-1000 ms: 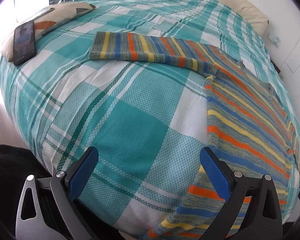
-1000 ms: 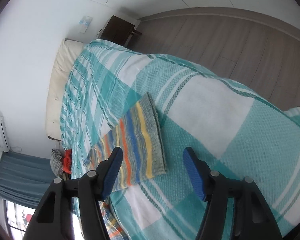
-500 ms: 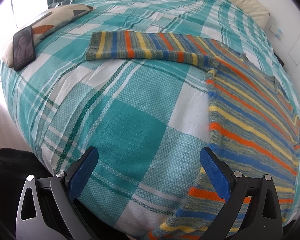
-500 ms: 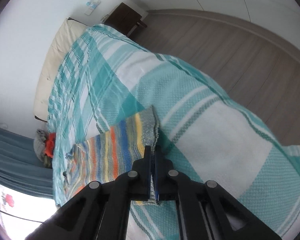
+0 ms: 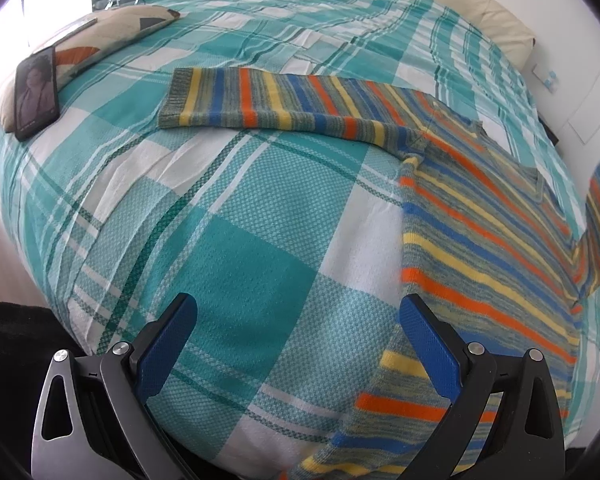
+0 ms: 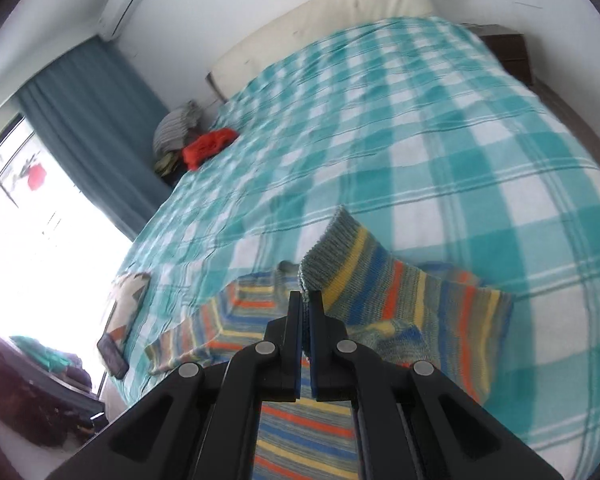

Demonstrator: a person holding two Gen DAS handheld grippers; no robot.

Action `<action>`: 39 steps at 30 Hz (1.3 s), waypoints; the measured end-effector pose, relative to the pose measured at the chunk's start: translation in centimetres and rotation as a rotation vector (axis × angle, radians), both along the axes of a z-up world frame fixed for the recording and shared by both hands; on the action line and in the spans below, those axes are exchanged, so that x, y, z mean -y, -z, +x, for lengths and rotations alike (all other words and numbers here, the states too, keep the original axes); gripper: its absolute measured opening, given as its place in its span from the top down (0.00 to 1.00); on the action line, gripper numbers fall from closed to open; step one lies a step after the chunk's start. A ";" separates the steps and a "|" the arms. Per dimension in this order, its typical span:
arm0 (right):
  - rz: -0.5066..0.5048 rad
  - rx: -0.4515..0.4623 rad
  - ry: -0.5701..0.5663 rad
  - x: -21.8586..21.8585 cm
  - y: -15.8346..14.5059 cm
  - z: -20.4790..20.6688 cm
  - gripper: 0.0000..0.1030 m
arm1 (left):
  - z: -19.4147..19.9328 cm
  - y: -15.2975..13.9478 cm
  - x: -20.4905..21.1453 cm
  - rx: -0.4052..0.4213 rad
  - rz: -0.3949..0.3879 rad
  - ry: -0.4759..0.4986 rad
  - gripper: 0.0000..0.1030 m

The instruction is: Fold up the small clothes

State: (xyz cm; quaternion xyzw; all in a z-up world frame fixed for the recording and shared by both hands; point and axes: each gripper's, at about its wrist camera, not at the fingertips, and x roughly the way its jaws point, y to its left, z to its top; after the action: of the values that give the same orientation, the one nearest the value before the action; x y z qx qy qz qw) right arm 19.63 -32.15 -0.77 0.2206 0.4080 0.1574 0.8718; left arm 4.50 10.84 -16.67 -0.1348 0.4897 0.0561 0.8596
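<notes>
- Striped sweater [image 5: 480,240] lies flat on the bed [image 5: 260,240], on a teal-and-white plaid cover; body toward 3 o'clock in the left wrist view.
- One sleeve [image 5: 260,100] stretches flat across the cover toward 10 o'clock, grey ribbed cuff at its far end.
- Left tool [image 5: 298,344]: blue pads wide apart, nothing between them. It hangs over the near edge of the bed; the pad at 4 o'clock is over the sweater's hem, contact not discernible.
- Right tool [image 6: 306,320]: pads together, clamped on the other sleeve [image 6: 380,280] just below its grey cuff. The cuff stands up above the tips; the sleeve is lifted off the cover and bends back over the sweater body.
- Left wrist view shows this raised sleeve at the 3 o'clock edge, clear of the bed.
- Phone [image 5: 36,92], dark screen, rests on a patterned cushion [image 5: 100,36] at 10 o'clock.
- Red garment [image 6: 208,146] lies at the far side of the bed, well apart from the sweater.
- Cream headboard [image 6: 320,12] behind; blue curtain [image 6: 92,120] by the window.
</notes>
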 end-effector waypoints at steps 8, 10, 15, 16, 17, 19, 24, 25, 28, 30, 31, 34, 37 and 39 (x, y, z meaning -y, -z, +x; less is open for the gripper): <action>0.222 -0.103 -0.079 -2.5 5.3 2.2 0.39 | -0.1 0.0 -0.8 -0.006 -0.009 -0.017 0.01; 0.191 -0.134 -0.015 0.1 5.3 1.7 0.39 | 0.1 -0.1 -0.6 0.001 -0.017 -0.014 0.01; 0.087 -0.290 0.055 4.7 9.1 0.7 0.48 | 0.5 0.2 0.6 -0.009 0.009 0.007 0.01; 0.068 -0.324 0.055 4.9 10.4 0.4 0.52 | 0.6 0.4 0.8 -0.014 0.018 0.012 0.01; 0.046 -0.352 0.050 5.0 11.8 0.0 0.55 | 0.6 0.5 1.1 -0.018 0.027 0.016 0.01; -0.076 -0.422 0.049 5.0 14.8 -0.6 0.58 | 0.5 0.8 1.5 -0.026 0.054 0.029 0.01; -0.180 -0.312 0.176 7.2 14.7 -4.4 0.76 | -0.1 0.1 1.8 0.001 0.099 0.055 0.01; -0.195 -0.268 0.201 7.5 13.8 -5.6 0.59 | -0.1 0.0 1.7 0.008 0.097 0.058 0.01; -0.310 -0.169 0.243 8.0 12.1 -9.8 0.42 | 0.2 -0.1 1.7 0.012 0.095 0.058 0.01; -0.428 -0.134 0.268 8.1 11.9 -12.7 0.42 | 0.2 0.0 1.5 0.009 0.088 0.050 0.01; -0.490 -0.124 0.291 8.3 11.9 -14.0 0.42 | 0.2 0.0 1.5 0.010 0.086 0.046 0.01; -0.630 -0.118 0.368 9.6 12.8 -17.0 0.40 | 0.1 0.0 1.5 0.017 0.096 0.045 0.01; -0.674 -0.153 0.419 11.7 13.7 -18.0 0.39 | 0.0 0.2 1.5 0.012 0.120 0.041 0.01; -0.678 -0.160 0.448 12.6 14.2 -18.3 0.39 | -0.2 0.3 1.4 0.011 0.125 0.037 0.01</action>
State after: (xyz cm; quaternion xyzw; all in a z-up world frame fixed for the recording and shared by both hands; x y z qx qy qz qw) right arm 1.38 -44.77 -15.01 0.0160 0.4451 -0.1972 0.8733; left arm 4.31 9.40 -16.96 -0.0719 0.4828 0.0698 0.8700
